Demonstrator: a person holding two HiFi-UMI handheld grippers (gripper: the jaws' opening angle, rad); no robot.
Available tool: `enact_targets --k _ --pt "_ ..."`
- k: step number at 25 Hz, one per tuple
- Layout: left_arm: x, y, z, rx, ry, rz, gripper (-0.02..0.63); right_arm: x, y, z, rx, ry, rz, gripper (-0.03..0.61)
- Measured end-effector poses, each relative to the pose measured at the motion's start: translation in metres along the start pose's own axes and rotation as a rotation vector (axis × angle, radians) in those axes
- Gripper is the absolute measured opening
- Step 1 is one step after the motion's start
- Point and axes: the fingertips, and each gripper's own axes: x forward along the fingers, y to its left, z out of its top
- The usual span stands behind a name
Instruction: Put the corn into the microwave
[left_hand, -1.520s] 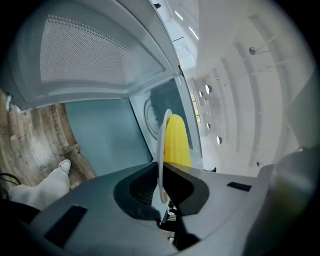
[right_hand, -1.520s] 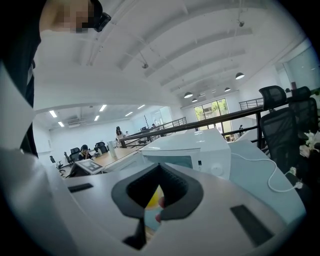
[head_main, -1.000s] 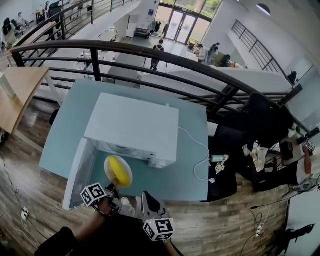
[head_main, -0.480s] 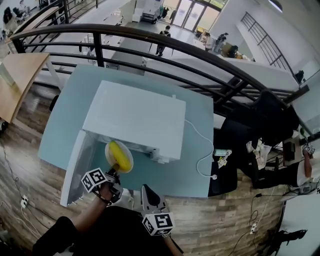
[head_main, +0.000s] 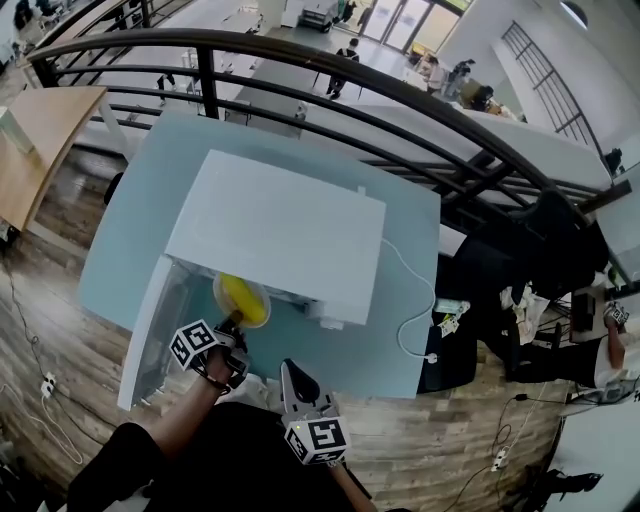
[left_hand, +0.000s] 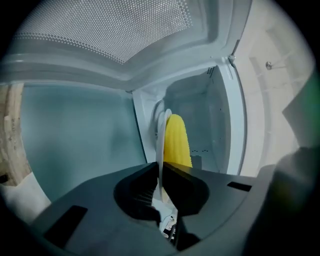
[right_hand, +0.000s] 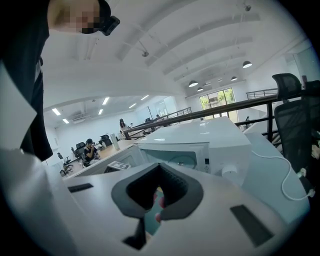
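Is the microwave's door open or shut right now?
Open. The door stands swung out from the microwave, and the left gripper view looks into its cavity.

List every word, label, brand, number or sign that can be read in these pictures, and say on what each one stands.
No text can be read anywhere.
Left cube, on the left tongs: black-and-white square pattern only, no letters.
Right cube, on the right tongs: the same kind of pattern, no letters.
Microwave: a small dark mark beside the knob, too small to read.
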Motion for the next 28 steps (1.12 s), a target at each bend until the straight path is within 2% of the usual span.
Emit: enact_targets --k 8,18,28 --pt "0.029 0.003 0.013 -0.045 -0.041 0.015 0.021 0.014 -0.019 0.006 -0.013 0.022 0.012 0.009" --pt "0.049 0.001 0.02 -0.051 -0.043 0.034 0.021 0.021 -0.04 0.022 -0.026 0.027 -0.011 0.009" --pt "0.07 0.001 0.028 -0.028 -0.079 0.04 0.02 0.03 -0.052 0.017 -0.022 0.05 0.005 0.009"
